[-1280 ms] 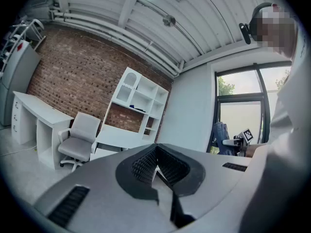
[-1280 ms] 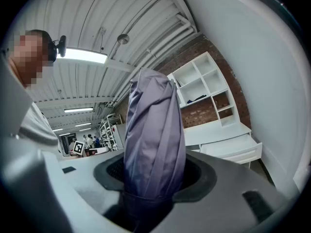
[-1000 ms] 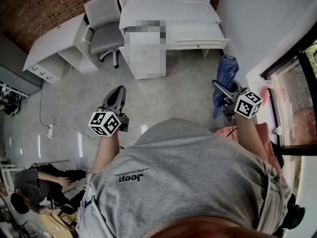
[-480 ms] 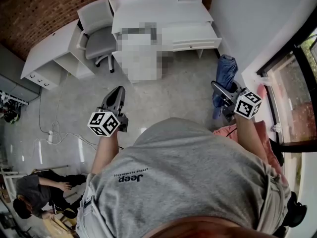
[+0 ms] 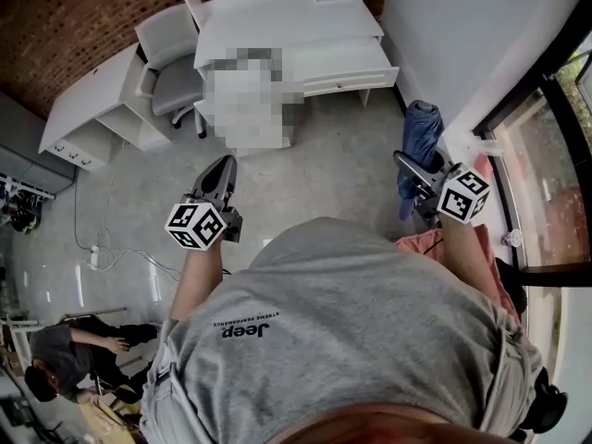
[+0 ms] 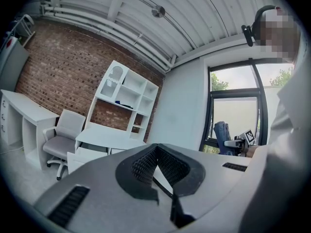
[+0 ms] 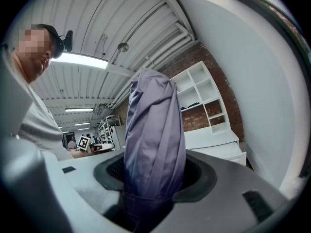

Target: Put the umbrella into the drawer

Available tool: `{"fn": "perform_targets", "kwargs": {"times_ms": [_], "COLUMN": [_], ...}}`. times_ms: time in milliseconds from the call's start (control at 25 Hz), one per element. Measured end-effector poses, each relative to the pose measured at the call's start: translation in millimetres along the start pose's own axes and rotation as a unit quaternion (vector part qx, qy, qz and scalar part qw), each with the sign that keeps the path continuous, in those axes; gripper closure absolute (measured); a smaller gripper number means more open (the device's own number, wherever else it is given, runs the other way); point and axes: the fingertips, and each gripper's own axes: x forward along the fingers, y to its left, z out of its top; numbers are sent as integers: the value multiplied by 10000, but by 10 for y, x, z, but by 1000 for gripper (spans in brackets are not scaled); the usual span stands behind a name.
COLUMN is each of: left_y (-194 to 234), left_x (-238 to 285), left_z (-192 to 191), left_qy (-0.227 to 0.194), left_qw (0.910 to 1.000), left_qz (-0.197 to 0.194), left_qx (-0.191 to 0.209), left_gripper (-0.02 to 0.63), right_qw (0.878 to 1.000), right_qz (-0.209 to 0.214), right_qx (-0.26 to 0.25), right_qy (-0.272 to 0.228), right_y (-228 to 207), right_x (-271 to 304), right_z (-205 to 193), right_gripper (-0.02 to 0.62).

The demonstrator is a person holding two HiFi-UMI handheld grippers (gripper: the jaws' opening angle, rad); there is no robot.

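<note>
Right gripper (image 7: 155, 176) clamped on the folded blue umbrella (image 7: 154, 125) near its lower end, canopy upright out of the jaws; likely held so to ride clear of the floor and go in end-first; left gripper (image 6: 156, 152) pinched together, nothing between, probably kept free to pull the drawer (image 5: 350, 82). Umbrella in the air at the person's right, well apart from the white desk (image 5: 287, 26); drawer below its right front edge, open or shut not clear. Count: one umbrella; two grippers; two desks, counting the side desk (image 5: 88, 100); one chair (image 5: 171, 67); one seated person (image 5: 65, 350).
</note>
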Motion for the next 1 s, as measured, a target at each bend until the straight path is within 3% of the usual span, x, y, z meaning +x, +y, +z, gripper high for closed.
{"fn": "perform_targets", "kwargs": {"times_ms": [520, 1000], "left_y": [-506, -288], "left_x": [398, 773], "left_z": [-140, -196], "left_qy": [174, 336], "left_qw": [9998, 9991], "left_qz": [-7, -244], "left_qx": [48, -36], "left_gripper": [595, 595], "right_qw": [9999, 9997], "right_qz": [108, -123], "right_qx": [105, 210], "right_qy": [-53, -24], "right_y": [-469, -704], "right_x": [-349, -121], "right_z": [-76, -92], "right_gripper": [347, 347]}}
